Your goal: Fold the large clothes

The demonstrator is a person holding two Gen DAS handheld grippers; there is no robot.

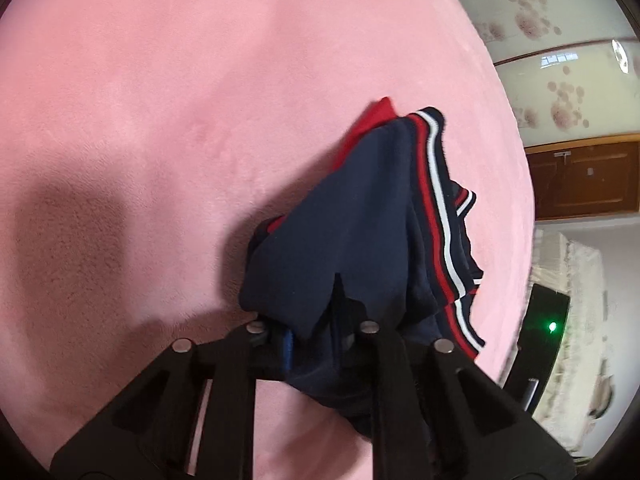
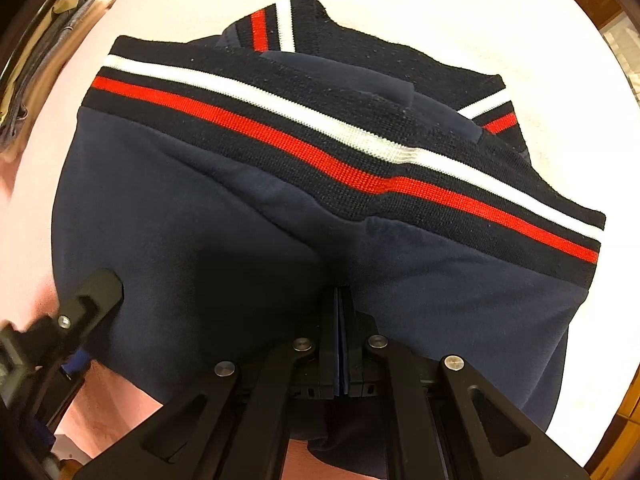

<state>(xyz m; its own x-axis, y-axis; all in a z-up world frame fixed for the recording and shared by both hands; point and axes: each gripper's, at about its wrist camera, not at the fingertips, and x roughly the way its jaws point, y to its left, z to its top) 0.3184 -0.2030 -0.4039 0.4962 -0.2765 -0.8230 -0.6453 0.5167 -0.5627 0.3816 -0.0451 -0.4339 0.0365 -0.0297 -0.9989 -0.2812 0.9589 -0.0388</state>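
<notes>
Both clamped on the navy sweatshirt (image 2: 224,216): left gripper (image 1: 336,312), right gripper (image 2: 342,304). Better to keep the striped hem (image 2: 320,148) level over the pink blanket (image 1: 160,100), lowering evenly.

No legible text or labels anywhere.
</notes>
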